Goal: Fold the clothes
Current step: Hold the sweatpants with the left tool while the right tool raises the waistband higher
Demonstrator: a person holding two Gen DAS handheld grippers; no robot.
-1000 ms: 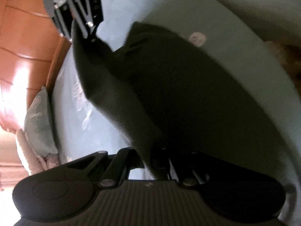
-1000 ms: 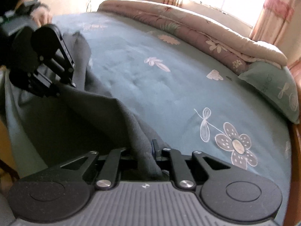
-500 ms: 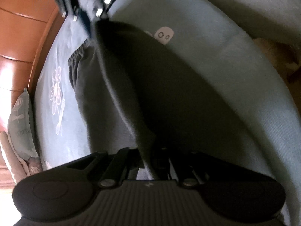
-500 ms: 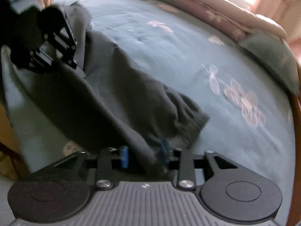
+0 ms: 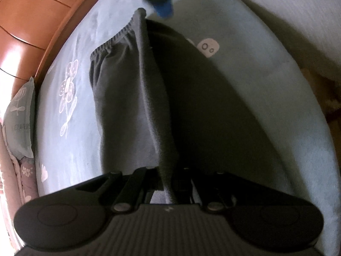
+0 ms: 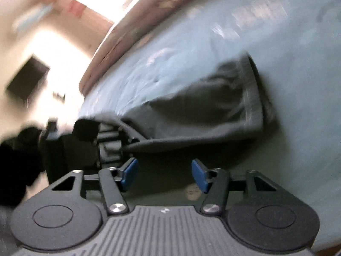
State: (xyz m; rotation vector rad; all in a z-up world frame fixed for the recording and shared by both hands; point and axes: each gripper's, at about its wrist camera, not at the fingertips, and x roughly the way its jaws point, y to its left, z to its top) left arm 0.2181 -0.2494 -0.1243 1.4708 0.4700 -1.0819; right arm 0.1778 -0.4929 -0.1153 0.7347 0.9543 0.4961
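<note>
My left gripper [image 5: 170, 183] clamps the dark trousers [image 5: 127, 89], which lie across the bed [image 5: 245, 68]. My right gripper [image 6: 164, 175] has just been opening, nothing between its pads. Risk: one-sided hold drags the fold askew.

1. The left tongs [image 5: 172, 183] sit at the bottom of the view, clamped tight on a raised fold of the dark grey trousers [image 5: 127, 98].
2. From that pinch the fold runs as a ridge up the trousers to their far end, where the gathered waistband [image 5: 115, 40] lies flat.
3. The trousers rest on the pale blue bed sheet [image 5: 255, 81].
4. Left of the trousers, a white flower print [image 5: 67, 85] marks the sheet; to their right is a small white patch [image 5: 207, 47].
5. Just beyond the waistband, a blurred blue-tipped finger of the right tongs [image 5: 163, 8] hangs clear of the cloth.
6. Far left of the trousers lies a green pillow [image 5: 20, 115], beneath a wooden headboard [image 5: 32, 19].
</note>
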